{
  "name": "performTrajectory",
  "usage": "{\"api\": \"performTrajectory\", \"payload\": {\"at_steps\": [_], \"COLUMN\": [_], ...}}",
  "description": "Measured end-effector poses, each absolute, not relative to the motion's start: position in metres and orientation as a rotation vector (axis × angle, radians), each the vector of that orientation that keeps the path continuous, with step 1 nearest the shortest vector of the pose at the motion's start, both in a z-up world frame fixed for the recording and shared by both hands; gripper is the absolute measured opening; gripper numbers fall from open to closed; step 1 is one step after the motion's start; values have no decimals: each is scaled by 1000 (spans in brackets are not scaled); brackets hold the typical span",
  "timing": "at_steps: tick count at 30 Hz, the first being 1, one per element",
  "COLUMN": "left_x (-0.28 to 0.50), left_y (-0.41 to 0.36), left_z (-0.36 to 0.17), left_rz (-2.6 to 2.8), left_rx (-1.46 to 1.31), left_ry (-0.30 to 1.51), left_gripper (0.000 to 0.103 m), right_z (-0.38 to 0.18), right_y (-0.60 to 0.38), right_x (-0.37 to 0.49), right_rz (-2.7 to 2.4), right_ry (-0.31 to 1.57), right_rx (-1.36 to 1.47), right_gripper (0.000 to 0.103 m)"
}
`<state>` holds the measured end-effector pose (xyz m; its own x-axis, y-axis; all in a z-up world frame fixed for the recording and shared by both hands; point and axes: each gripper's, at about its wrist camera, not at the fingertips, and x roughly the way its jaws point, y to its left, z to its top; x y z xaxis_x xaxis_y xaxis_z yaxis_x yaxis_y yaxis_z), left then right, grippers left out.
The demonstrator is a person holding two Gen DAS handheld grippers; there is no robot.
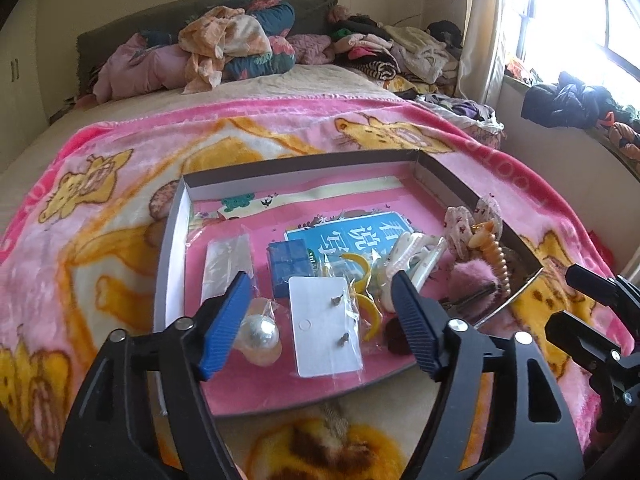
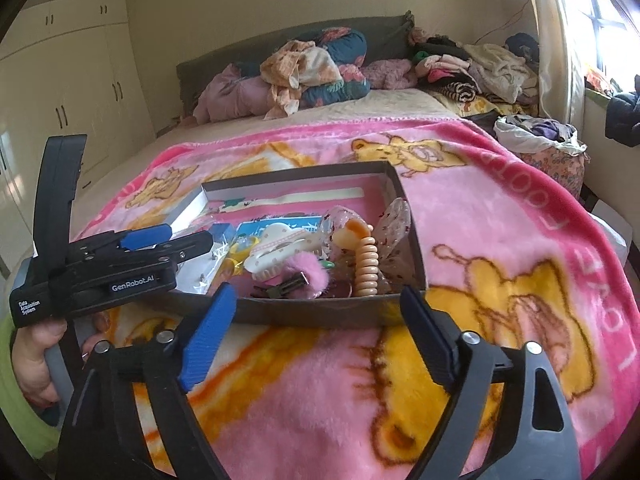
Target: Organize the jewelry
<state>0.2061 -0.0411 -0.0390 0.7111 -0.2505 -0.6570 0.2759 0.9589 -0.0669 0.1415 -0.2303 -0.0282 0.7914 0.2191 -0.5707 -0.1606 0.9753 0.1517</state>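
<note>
A shallow box lid [image 1: 172,240] [image 2: 320,314] with a pink printed floor lies on the pink blanket. In it are a white earring card [image 1: 320,344] in a clear bag, a pearl-like ball [image 1: 262,334], a blue box [image 1: 288,264], yellow hoops [image 1: 362,280], a white hair claw [image 1: 412,260] [image 2: 280,256], a pink pompom clip [image 1: 472,284] [image 2: 308,276], a peach coil tie [image 1: 500,260] [image 2: 366,268] and a floral bow [image 2: 396,224]. My left gripper [image 1: 320,320] [image 2: 160,240] is open over the card. My right gripper [image 2: 320,336] is open before the box's near wall.
The box sits on a pink bear-print blanket [image 2: 500,240] on a bed. Pillows and heaped clothes [image 1: 240,48] lie at the headboard. A window sill with dark clothes [image 1: 560,100] is on the right, wardrobes [image 2: 72,92] on the left.
</note>
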Motion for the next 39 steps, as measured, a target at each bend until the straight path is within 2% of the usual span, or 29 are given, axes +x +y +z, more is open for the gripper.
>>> {"api": "performTrajectory", "payload": {"at_steps": [2, 9, 17, 39], "left_x": [201, 178, 150, 86], "left_y": [-39, -38, -37, -28], "left_z": [-36, -23, -14, -12], "left_rz": [-288, -281, -284, -307], "left_rx": [35, 34, 38, 18], "left_ry": [715, 664, 632, 558], "left_gripper": [74, 89, 91, 91], "right_z": [-26, -22, -18, -16], "right_y": [-232, -234, -234, -222], "right_x": [135, 111, 88, 40], "right_rz": [201, 179, 171, 178], "right_ry": [607, 552, 491, 395], "right_rx": [95, 57, 57, 69], "right_gripper": [85, 88, 96, 97]}}
